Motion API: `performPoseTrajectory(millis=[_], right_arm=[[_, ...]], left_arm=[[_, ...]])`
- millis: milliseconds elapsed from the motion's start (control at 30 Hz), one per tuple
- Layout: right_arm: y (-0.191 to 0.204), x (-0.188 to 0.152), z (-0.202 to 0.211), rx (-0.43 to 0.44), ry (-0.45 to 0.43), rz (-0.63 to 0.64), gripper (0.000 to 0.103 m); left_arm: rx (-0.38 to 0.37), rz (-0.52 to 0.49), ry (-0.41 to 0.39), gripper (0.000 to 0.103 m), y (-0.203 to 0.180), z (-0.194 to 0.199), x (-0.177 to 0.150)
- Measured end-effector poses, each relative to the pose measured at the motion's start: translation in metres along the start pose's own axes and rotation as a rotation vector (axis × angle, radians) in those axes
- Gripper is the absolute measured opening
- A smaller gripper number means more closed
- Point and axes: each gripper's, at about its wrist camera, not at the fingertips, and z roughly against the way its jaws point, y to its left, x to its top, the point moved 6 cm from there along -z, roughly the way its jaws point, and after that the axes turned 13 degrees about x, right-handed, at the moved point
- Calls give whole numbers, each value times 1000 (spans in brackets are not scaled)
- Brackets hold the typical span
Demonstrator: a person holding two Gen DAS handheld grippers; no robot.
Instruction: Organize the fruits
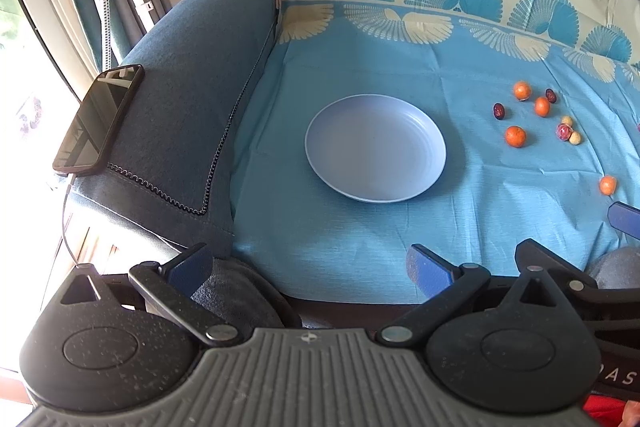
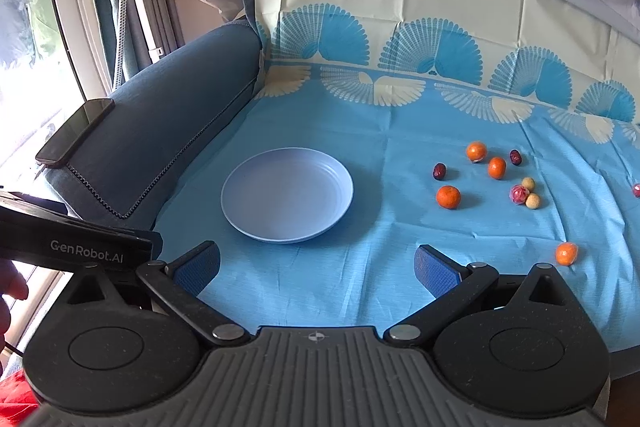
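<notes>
Four oranges [image 2: 448, 197] plus small dark and pale fruits scattered right of right gripper [image 2: 316, 265] fingers, spread, empty. Left gripper [image 1: 310, 267] also spread, empty. Plate [image 2: 256, 223] ahead, bare. Risk: round fruit rolls when nudged; soft cloth [image 2: 360, 287] wrinkles under fingertip.

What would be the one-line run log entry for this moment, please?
stage: start | left tool: open, empty | right tool: open, empty | plate: empty | fruits: loose on cloth, right of plate
</notes>
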Motion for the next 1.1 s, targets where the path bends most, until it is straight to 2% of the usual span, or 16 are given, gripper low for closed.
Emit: performPoseTrajectory(millis=[100, 300, 400, 500, 567, 700, 833, 933, 1033, 1100], right_arm=[[-4, -1, -3, 8, 3, -14, 103], [-29, -5, -11, -14, -20, -113, 103], [-59, -7, -13, -75, -66, -184, 103], [-104, -14, -13, -175, -115, -272, 103], [-141, -20, -14, -260, -136, -335, 103], [-213, -27, -16, -439, -156, -436, 103], [-276, -27, -28, -500, -155, -466, 102], [-319, -30, -53, -537, -106, -515, 102], [-351, -41, -81, -586, -49, -592, 97], [-364, -50, -98, -613, -18, -614, 93]], left_arm=[[16, -16, 19, 103, -1, -3, -1], [-15, -32, 33, 103, -15, -13, 6], [-46, -61, 45, 103, -31, -16, 13], [-84, -88, 63, 103, -57, -18, 25], [-77, -108, 14, 103, -79, -22, 41], [-127, -158, -4, 103, -137, -39, 73], [-236, -182, -1, 103, -206, -64, 100], [-302, -170, 7, 103, -255, -91, 117], [-326, -182, 21, 103, -301, -122, 128], [-329, -210, 70, 103, -327, -143, 128]])
